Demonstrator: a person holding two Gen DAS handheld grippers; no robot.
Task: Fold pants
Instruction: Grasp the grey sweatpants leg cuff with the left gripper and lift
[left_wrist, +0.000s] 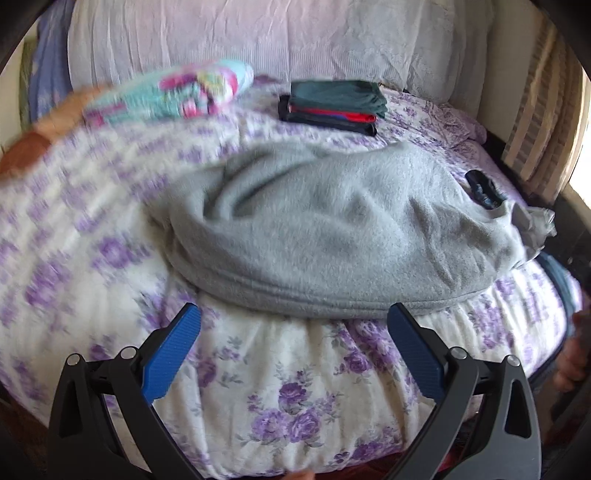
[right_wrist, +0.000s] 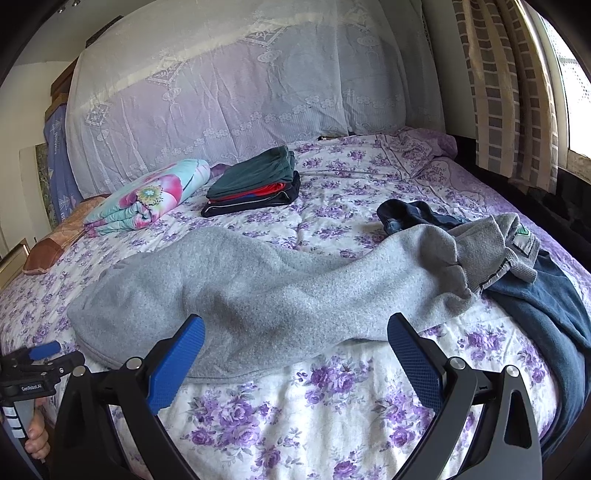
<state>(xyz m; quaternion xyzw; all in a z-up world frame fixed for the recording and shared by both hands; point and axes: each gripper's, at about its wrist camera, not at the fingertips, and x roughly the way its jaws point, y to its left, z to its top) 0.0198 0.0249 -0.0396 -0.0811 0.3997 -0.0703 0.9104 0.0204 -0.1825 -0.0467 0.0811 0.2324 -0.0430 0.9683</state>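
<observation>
Grey fleece pants (left_wrist: 332, 229) (right_wrist: 258, 288) lie stretched across the floral bedspread, leg end to the left, bunched waistband (right_wrist: 491, 247) to the right. My left gripper (left_wrist: 293, 321) is open, its blue fingers just short of the pants' near hem, nothing between them. My right gripper (right_wrist: 295, 328) is open too, its left finger (right_wrist: 177, 365) over the pants' near edge. In the right wrist view the left gripper (right_wrist: 33, 365) shows at the lower left, held by a hand (right_wrist: 37, 439).
A stack of folded clothes (left_wrist: 332, 105) (right_wrist: 255, 181) sits at the back of the bed. Beside it lies a rolled floral blanket (right_wrist: 147, 195) (left_wrist: 177, 92). Dark blue garments (right_wrist: 546, 317) lie right of the pants. Curtains (right_wrist: 509, 92) hang at the right.
</observation>
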